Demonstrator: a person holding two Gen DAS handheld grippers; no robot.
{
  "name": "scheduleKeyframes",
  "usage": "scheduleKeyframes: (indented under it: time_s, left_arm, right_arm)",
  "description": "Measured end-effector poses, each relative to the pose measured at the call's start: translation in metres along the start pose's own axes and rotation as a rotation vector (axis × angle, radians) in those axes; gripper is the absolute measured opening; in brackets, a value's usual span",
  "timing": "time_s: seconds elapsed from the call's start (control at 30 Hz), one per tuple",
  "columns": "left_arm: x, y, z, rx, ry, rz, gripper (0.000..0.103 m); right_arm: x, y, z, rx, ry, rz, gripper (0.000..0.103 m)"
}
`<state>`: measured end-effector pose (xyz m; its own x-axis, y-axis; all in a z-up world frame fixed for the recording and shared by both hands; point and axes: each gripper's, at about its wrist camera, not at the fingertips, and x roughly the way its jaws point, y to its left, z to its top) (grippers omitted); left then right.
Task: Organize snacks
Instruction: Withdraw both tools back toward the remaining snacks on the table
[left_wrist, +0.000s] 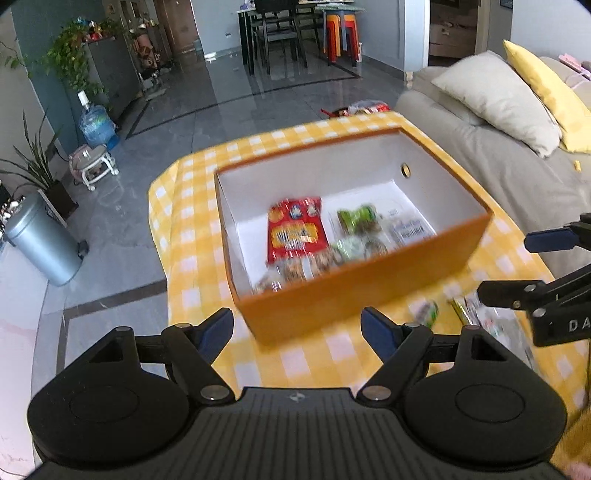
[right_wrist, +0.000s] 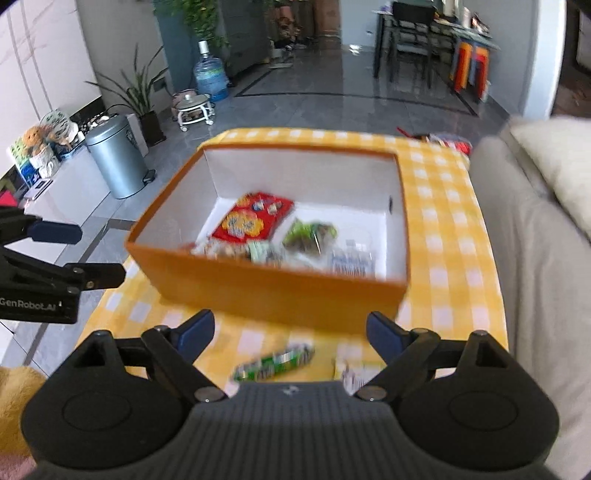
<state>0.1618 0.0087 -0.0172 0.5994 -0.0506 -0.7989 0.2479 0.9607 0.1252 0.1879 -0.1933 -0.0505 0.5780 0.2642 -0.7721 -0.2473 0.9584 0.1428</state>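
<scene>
Snacks sit mostly in your orange cardboard box at the middle of the yellow checked tabletop: a red flat packet lies among them. A green wrapped bar waits by the near edge, so both your left gripper and right gripper hover with jaws spread, holding nothing.

Orange box on a yellow-and-white checked tablecloth

The box is white inside and holds a red packet and a green one; a green wrapper lies near the cloth's near edge.
</scene>
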Motion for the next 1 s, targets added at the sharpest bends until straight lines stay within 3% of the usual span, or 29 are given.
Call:
scheduleKeyframes:
  time_s: [0.37,0.77,1.0]
  left_arm:
    - [-0.004,-0.029,-0.049,-0.03,0.052,-0.068,0.089]
    - [0.021,-0.073,-0.075,0.11,0.126,-0.128,0.085]
    - [0.043,-0.079,-0.081,0.105,0.18,-0.132,0.08]
  right_arm:
    - [-0.002,-0.011,-0.065,0.015,0.044,-0.079,0.087]
    - [0.018,-0.025,-0.093,0.006,0.047,-0.125,0.086]
    - [0.034,-0.029,-0.1,0.002,0.093,-0.085,0.077]
